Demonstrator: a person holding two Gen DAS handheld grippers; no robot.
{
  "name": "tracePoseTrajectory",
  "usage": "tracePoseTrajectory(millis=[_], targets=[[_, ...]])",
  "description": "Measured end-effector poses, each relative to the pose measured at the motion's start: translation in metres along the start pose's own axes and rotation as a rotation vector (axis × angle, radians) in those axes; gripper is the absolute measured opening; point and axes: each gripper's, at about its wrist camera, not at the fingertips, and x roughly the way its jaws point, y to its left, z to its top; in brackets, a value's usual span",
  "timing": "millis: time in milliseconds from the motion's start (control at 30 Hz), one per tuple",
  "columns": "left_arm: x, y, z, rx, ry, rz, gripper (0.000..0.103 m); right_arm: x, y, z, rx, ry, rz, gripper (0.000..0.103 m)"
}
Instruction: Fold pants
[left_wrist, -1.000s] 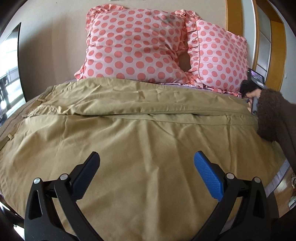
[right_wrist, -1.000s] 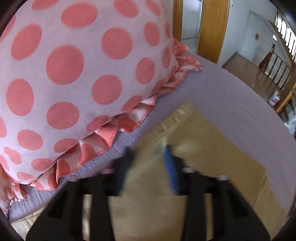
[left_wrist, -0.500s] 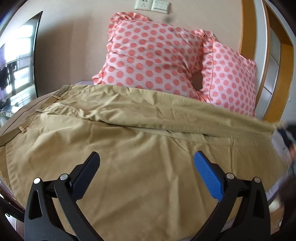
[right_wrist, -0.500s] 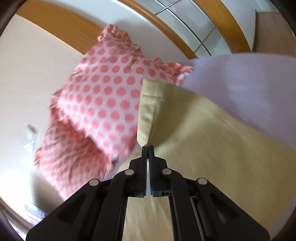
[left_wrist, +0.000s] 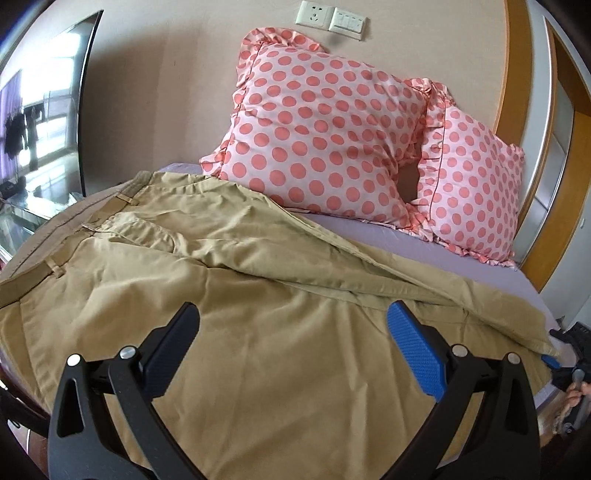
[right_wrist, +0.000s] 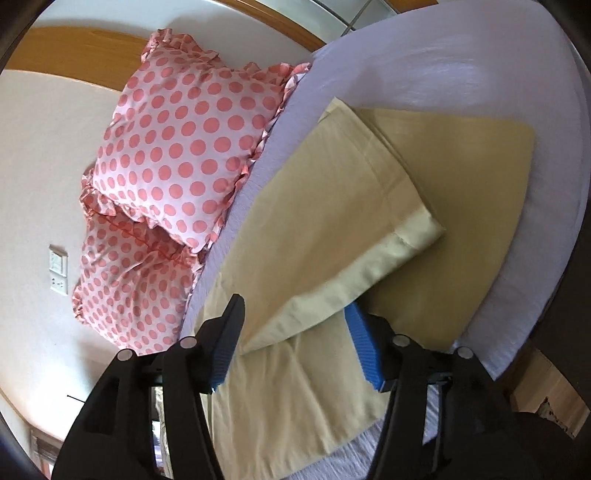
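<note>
Tan pants (left_wrist: 258, 314) lie spread on the bed, waistband at the left, one leg folded diagonally over the other. My left gripper (left_wrist: 291, 341) is open and empty just above the seat of the pants. In the right wrist view the pants (right_wrist: 332, 229) show their leg ends, with the upper leg's hem (right_wrist: 354, 280) lying across the lower leg. My right gripper (right_wrist: 295, 339) is open, and the hem lies between its fingers. It also shows at the right edge of the left wrist view (left_wrist: 565, 354).
Two pink polka-dot pillows (left_wrist: 325, 122) lean against the wall at the head of the bed. The lilac sheet (left_wrist: 443, 254) is bare between pillows and pants. A wooden door frame (left_wrist: 554, 206) stands at the right. The bed edge (right_wrist: 535, 295) runs close to the leg ends.
My right gripper, shut on the upper leg's hem half a second ago, has opened and the hem now lies on the lower leg. The left wrist view has tilted up.
</note>
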Motion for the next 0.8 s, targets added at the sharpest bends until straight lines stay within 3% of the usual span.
tracePoseTrajectory(millis=[33, 67, 100, 133, 167, 267, 400, 533, 633, 733, 767, 800], targets=[[0.004, 0.005, 0.005, -0.013, 0.004, -0.022, 0.101, 0.001, 0.001, 0.002, -0.002, -0.008, -0.011, 0.057], [0.007, 0.009, 0.01, -0.026, 0.006, -0.038, 0.101, 0.004, 0.004, 0.004, -0.005, -0.014, -0.017, 0.049], [0.01, 0.012, 0.013, -0.036, 0.008, -0.048, 0.101, 0.008, 0.004, 0.007, -0.012, -0.026, -0.021, 0.024], [0.015, 0.019, 0.021, -0.062, 0.012, -0.067, 0.101, 0.013, 0.003, 0.011, -0.017, -0.031, -0.012, 0.007], [0.02, 0.022, 0.027, -0.077, 0.018, -0.07, 0.101, 0.018, 0.0, 0.015, -0.019, -0.02, 0.01, 0.003], [0.038, 0.04, 0.053, -0.156, 0.059, -0.078, 0.101, -0.002, -0.009, 0.027, 0.003, -0.101, 0.133, 0.002], [0.072, 0.057, 0.087, -0.197, 0.095, -0.023, 0.101, -0.023, -0.006, 0.033, -0.051, -0.169, 0.146, 0.002], [0.139, 0.075, 0.116, -0.207, 0.217, 0.091, 0.096, -0.022, -0.008, 0.033, -0.045, -0.165, 0.151, 0.002], [0.183, 0.095, 0.126, -0.306, 0.301, 0.081, 0.083, -0.02, -0.009, 0.033, -0.045, -0.161, 0.144, 0.002], [0.214, 0.101, 0.131, -0.323, 0.339, 0.114, 0.066, -0.018, -0.007, 0.035, -0.057, -0.162, 0.139, 0.002], [0.221, 0.103, 0.13, -0.326, 0.348, 0.12, 0.041, -0.017, -0.005, 0.036, -0.062, -0.164, 0.138, 0.002], [0.226, 0.104, 0.129, -0.338, 0.355, 0.112, 0.008, -0.017, -0.005, 0.036, -0.064, -0.165, 0.141, 0.002]])
